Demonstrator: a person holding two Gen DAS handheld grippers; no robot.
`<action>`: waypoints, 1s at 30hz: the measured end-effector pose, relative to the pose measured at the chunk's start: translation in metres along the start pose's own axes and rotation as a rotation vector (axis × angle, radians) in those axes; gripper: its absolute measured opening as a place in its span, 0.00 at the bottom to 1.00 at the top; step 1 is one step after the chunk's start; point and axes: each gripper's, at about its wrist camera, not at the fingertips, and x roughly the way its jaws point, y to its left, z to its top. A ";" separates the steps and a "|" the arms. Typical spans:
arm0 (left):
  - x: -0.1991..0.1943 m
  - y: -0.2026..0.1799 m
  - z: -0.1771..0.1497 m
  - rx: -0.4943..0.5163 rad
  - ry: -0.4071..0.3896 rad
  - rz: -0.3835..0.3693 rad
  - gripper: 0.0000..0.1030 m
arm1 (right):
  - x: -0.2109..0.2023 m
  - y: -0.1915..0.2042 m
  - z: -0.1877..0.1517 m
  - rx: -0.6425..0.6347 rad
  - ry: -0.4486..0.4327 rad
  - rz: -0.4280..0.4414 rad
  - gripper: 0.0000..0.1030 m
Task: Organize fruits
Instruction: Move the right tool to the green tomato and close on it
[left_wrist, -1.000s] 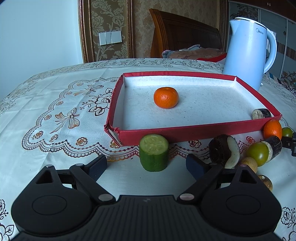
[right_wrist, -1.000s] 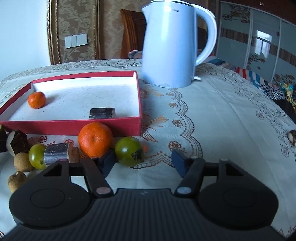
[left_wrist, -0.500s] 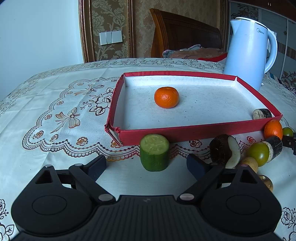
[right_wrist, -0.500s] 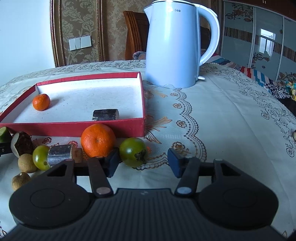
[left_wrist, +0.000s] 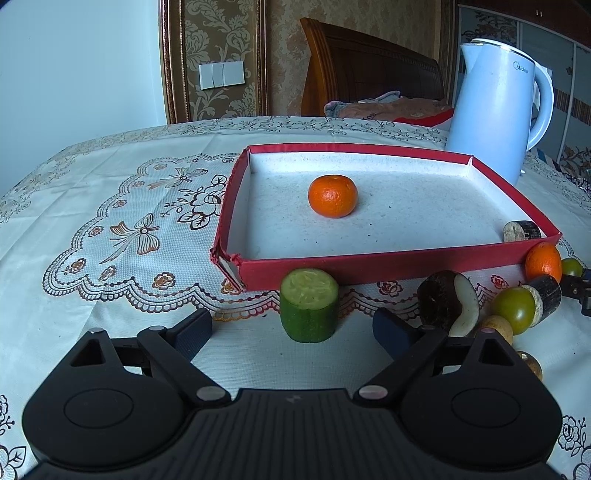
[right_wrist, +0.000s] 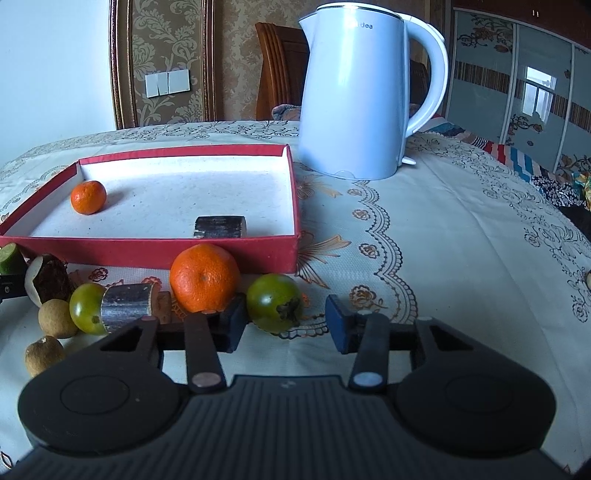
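My right claw (right_wrist: 283, 325) is closing around the green tomato (right_wrist: 274, 307), pads not yet pressing; the round fruit may roll away.

Small orange (left_wrist: 332, 195) in red tray (left_wrist: 399, 264), centre frame; green tomato (right_wrist: 274, 307) on tablecloth, lower centre, upright beside bigger orange (right_wrist: 204, 277).

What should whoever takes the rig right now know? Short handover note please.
Left gripper: wide open, empty, cucumber chunk just ahead between its fingers.
Right gripper: jaws closing around the green tomato; right pad not yet touching.
Done: one small orange and a dark chunk lie in the red tray.
Left: big orange, the tomatoes, the cucumber, and the other pieces in front of the tray.
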 end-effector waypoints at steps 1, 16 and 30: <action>-0.001 0.001 0.000 -0.008 -0.003 -0.005 0.92 | 0.000 0.000 0.000 0.001 0.000 0.000 0.41; -0.005 0.003 0.003 -0.042 -0.028 0.010 0.58 | 0.000 0.000 0.000 0.001 0.000 0.001 0.41; -0.006 -0.002 0.003 -0.027 -0.028 -0.046 0.31 | 0.000 0.000 0.000 -0.001 -0.002 -0.001 0.40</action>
